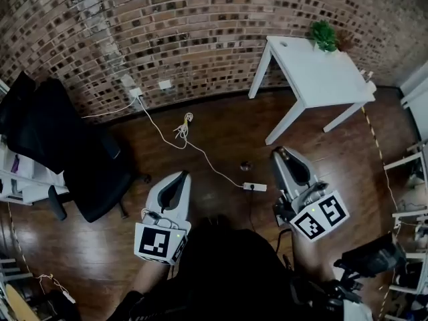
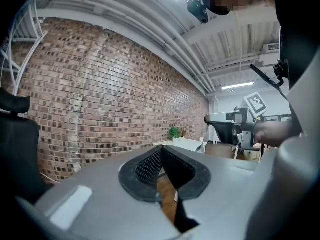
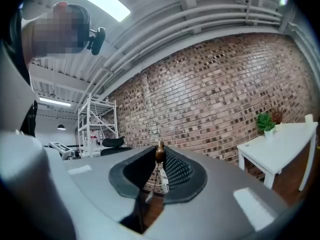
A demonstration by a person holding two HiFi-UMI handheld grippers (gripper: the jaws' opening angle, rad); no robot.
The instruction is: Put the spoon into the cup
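One spoon point(image 3: 159, 154) in right gripper point(image 1: 286, 154); white table point(image 1: 321, 72), chair point(image 1: 73, 159) (cable point(image 1: 200, 154) between) ahead.

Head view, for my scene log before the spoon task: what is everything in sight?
table: one, white, upper right by the brick wall
plant: one, green, on the table's far corner
office chair: one, black, left
cable: one, white, across the wood floor
power strip: one, white, floor centre
shelving: one frame, white, right edge
cup: none visible
left gripper: one, grey, fingers together, empty
right gripper: one, grey, fingers shut on a slim brown-tipped thing, perhaps the spoon
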